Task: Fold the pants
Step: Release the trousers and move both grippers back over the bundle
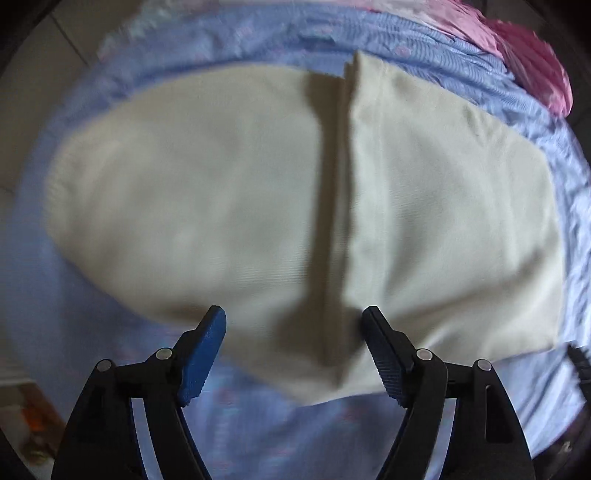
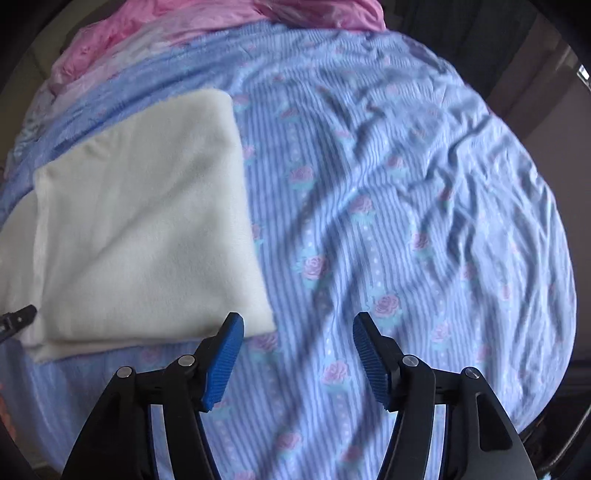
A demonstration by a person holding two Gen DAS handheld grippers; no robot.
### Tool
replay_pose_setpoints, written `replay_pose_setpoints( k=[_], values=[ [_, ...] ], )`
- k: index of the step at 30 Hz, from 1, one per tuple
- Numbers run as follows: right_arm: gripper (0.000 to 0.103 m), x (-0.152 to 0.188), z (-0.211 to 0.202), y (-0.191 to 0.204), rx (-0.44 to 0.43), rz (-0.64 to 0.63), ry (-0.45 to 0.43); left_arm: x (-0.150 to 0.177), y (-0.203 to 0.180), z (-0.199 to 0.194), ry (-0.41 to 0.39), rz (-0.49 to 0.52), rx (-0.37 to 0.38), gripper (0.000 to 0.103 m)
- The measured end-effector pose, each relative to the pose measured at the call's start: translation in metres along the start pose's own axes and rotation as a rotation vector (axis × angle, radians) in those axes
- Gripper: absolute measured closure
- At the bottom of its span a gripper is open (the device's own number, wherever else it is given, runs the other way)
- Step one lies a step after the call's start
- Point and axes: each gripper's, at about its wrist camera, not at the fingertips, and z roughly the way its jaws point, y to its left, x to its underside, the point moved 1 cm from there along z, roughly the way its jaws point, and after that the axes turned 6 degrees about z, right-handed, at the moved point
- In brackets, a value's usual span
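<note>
I have let go: both my left gripper point(image 1: 293, 319) and right gripper point(image 2: 298, 325) gape empty, so the folded cream cloth pants point(image 1: 258, 206) rest flat mid-frame on the blue flowered bedsheet point(image 2: 388, 221).

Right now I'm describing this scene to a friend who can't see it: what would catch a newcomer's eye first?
The cream pants, folded with one layer lapped over the other, lie on a blue rose-print bedsheet. Crumpled pink fabric sits along the bed's far edge. Both grippers' blue-padded jaws stand open above the bed, holding nothing.

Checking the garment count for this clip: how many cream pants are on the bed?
1: the cream pants lie folded on the blue floral bedsheet, left of the right gripper. Nothing suggests others, though the pink bedding could hide some.
</note>
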Motion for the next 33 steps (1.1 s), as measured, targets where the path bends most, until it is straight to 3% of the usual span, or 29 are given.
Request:
replay_pose_setpoints(
  k=[4, 8, 11, 16, 25, 29, 33],
  values=[
    [0.041, 0.016, -0.037, 0.033, -0.072, -0.106, -0.026, 0.02, 0.028, -0.021, -0.024, -0.027, -0.019, 0.027],
    [0.041, 0.022, -0.063, 0.082, -0.152, -0.214, -0.037, 0.048, 0.088, -0.042, -0.045, -0.193, 0.024, 0.027],
    [0.041, 0.028, -0.084, 0.12, -0.191, -0.263, -0.06, 0.063, 0.127, -0.054, -0.062, -0.263, 0.062, 0.024],
    [0.035, 0.037, -0.104, 0.186, -0.229, -0.275, -0.091, 0.068, 0.196, -0.066, -0.108, -0.266, 0.12, 0.017],
    [0.034, 0.043, -0.104, 0.302, -0.224, -0.262, -0.067, 0.034, 0.309, -0.037, -0.15, -0.214, 0.297, 0.014],
    [0.034, 0.034, -0.102, 0.351, -0.204, -0.306, -0.063, -0.002, 0.337, -0.007, -0.147, -0.174, 0.35, 0.015],
    [0.034, 0.026, -0.094, 0.392, -0.182, -0.336, -0.057, -0.037, 0.361, 0.038, -0.111, -0.213, 0.456, 0.015]
  ],
)
